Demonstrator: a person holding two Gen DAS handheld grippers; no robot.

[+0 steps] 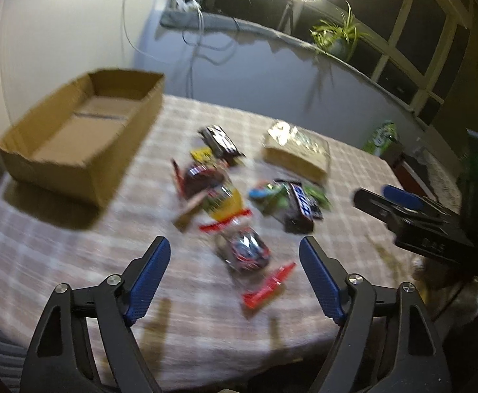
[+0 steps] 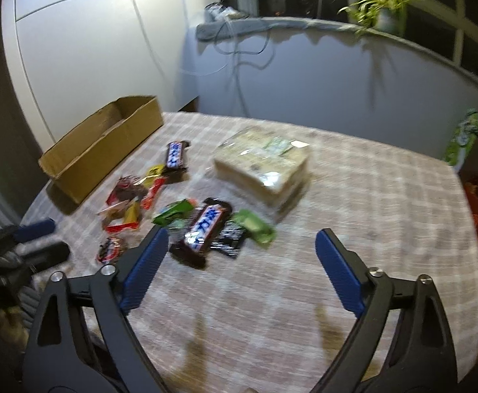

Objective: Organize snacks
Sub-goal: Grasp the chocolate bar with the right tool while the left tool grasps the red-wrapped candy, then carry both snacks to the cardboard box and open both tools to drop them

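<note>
Left gripper (image 1: 235, 255) held above table level, black arms w/ blue pads (image 1: 150, 278) spread wide apart, nothing btwn them. Right gripper (image 2: 242, 249) likewise wide open, empty, angled fwd and down. Each shows at the edge of the other's view, side by side, apart.

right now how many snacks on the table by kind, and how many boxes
Snickers bars: 2
green packets: 2
large clear-wrapped pack: 1
small red and yellow wrappers: about 5, too blurred to be sure
cardboard box: 1
Total: about 11
</note>
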